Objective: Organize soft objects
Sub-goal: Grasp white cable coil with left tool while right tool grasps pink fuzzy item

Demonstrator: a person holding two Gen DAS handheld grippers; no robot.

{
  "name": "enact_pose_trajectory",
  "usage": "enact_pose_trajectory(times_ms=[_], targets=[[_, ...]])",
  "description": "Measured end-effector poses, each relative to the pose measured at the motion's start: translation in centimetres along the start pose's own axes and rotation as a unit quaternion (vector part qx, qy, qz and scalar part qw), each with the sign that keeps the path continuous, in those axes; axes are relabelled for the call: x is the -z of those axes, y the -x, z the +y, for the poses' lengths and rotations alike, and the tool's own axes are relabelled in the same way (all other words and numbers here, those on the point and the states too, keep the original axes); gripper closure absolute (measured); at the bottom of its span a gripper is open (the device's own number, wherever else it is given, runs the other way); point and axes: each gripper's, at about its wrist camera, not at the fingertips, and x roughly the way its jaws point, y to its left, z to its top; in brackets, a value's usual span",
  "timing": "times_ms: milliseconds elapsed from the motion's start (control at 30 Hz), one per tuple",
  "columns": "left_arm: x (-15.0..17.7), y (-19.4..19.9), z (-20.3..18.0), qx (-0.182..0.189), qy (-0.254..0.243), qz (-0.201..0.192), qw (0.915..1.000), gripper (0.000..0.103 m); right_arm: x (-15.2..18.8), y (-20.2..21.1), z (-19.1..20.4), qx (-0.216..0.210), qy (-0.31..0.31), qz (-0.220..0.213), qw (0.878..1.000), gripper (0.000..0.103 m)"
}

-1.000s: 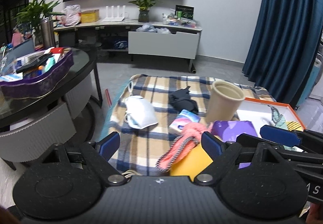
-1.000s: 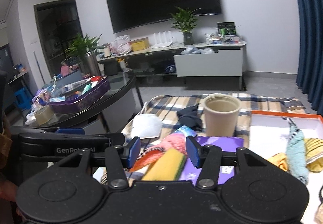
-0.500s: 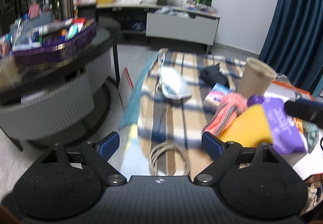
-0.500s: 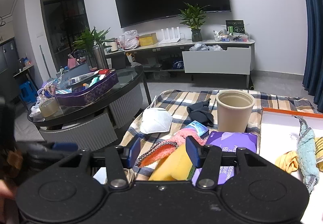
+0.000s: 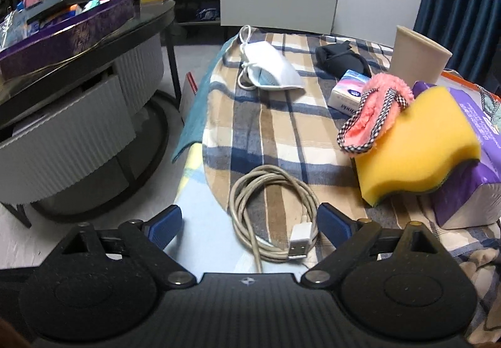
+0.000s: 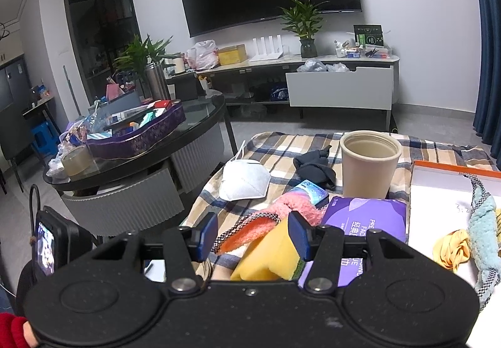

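A yellow sponge leans on a purple tissue pack, with a pink fluffy cloth draped over it. A white face mask and a black cloth lie farther back on the plaid blanket. My left gripper is open and empty, low over a coiled grey USB cable. My right gripper is open, its fingers on either side of the sponge and pink cloth, above them. A blue cloth and a yellow cloth lie in the white tray.
A beige cup stands behind the tissue pack. A small tissue packet lies by the pink cloth. A round glass table with a purple tray stands to the left. A TV cabinet is at the back wall.
My left gripper has pulled back and dropped low toward the near end of the blanket, so the coiled cable now lies between its fingers. The right gripper has shifted slightly.
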Motion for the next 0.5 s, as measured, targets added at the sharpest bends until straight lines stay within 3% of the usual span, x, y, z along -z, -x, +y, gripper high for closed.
enact_pose_trajectory(times_ms=[133, 300, 367, 400, 500], targets=[[0.4, 0.4, -0.4, 0.035, -0.008, 0.004, 0.9994, 0.008, 0.0, -0.6, 0.0, 0.001, 0.002, 0.007, 1.0, 0.042], [0.7, -0.5, -1.3, 0.014, -0.038, -0.006, 0.9992, 0.013, 0.0, -1.4, 0.1, -0.002, 0.001, 0.016, 1.0, 0.042], [0.6, -0.4, -0.9, 0.015, -0.032, -0.014, 0.9993, 0.026, 0.0, -1.7, 0.4, -0.004, 0.007, 0.019, 1.0, 0.042], [0.5, -0.2, -0.6, 0.019, -0.024, -0.016, 0.9994, 0.037, 0.1, -1.8, 0.5, -0.005, 0.011, 0.022, 1.0, 0.042], [0.0, 0.2, 0.4, 0.04, 0.01, -0.022, 0.9989, 0.038, 0.0, -2.4, 0.8, -0.005, 0.018, 0.029, 0.999, 0.042]])
